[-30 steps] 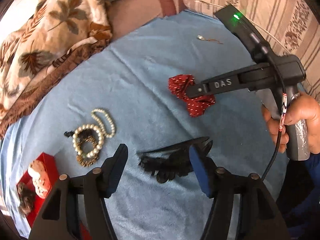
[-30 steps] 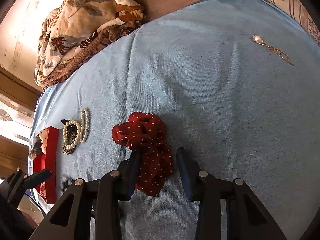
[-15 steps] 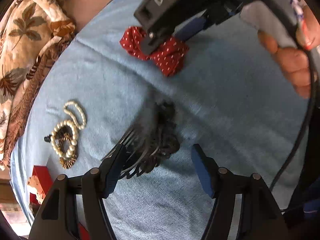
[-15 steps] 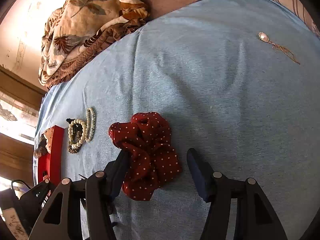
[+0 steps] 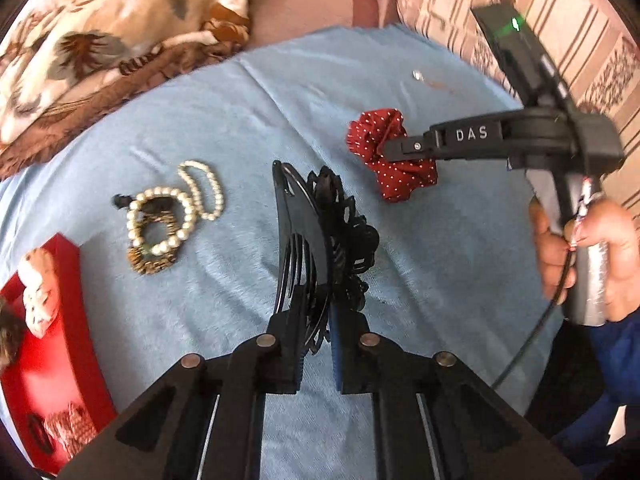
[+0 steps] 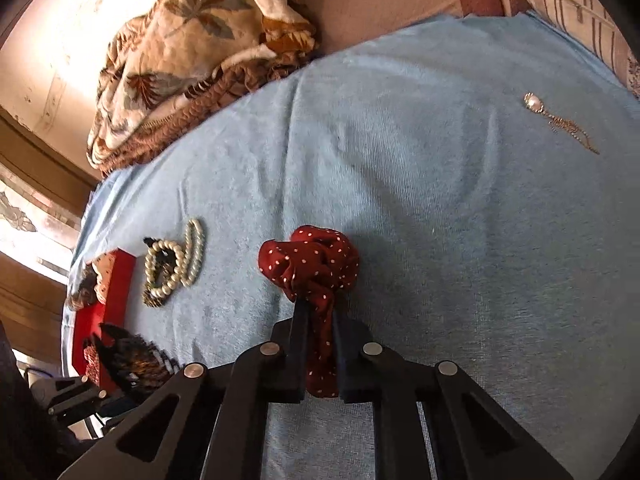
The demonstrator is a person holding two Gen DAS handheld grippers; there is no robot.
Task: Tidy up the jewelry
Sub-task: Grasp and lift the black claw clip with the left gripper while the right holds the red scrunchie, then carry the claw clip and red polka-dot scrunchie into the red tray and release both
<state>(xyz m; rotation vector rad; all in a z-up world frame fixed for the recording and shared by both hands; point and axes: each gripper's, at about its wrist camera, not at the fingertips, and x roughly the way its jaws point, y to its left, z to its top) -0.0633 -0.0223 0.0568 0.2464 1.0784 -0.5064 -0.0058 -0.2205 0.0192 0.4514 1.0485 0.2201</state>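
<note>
1. I see a light blue cloth [image 6: 440, 208] spread as the working surface.
2. On it lie pearl bracelets [image 5: 172, 216] in a small heap, near a red box [image 5: 60, 360] at the cloth's left edge.
3. A pendant on a thin chain [image 6: 560, 120] lies well apart, toward the far right.
4. A leaf-patterned blanket [image 6: 192, 60] is bunched at the cloth's far edge.

My left gripper [image 5: 316, 344] clamps a black hair comb [image 5: 320, 240] above the blue cloth [image 5: 440, 280]; my right gripper [image 5: 394, 150] pinches a red scrunchie [image 5: 404, 178].
</note>
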